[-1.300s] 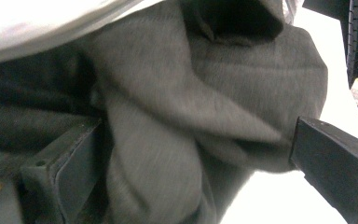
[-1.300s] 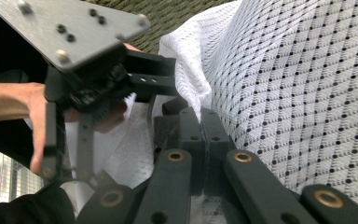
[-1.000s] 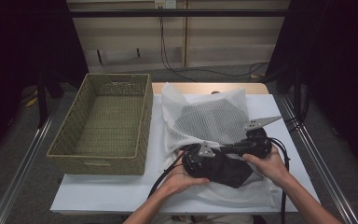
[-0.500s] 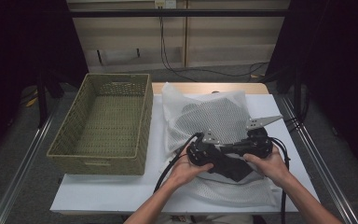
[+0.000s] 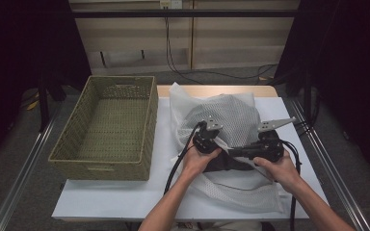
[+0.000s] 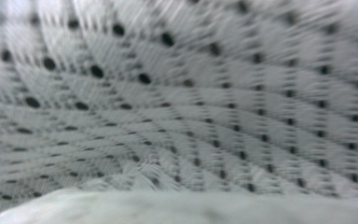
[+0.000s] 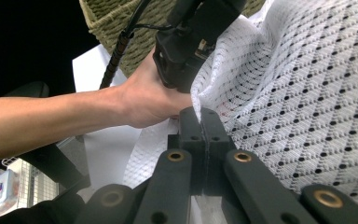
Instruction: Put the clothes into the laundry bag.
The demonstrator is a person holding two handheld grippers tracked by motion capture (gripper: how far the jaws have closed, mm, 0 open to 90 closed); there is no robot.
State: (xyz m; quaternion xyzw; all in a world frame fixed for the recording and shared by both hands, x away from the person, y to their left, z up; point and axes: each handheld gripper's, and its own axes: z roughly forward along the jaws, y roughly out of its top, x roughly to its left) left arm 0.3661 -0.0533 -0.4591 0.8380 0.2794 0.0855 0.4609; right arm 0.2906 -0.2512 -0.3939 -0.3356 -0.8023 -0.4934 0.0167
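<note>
Left tongs' tips hidden by blurred mesh fabric (image 6: 182,93).

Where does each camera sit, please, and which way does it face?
High view: above the person's side, looking forward and down at the table, basket and mesh; forearms, left gripper, right gripper.
Left gripper view: on the left gripper, pressed close to blurred mesh.
Right gripper view: on the right gripper, along jaws shut on mesh; left hand, basket beyond.
Shared: all show the mesh.
</note>
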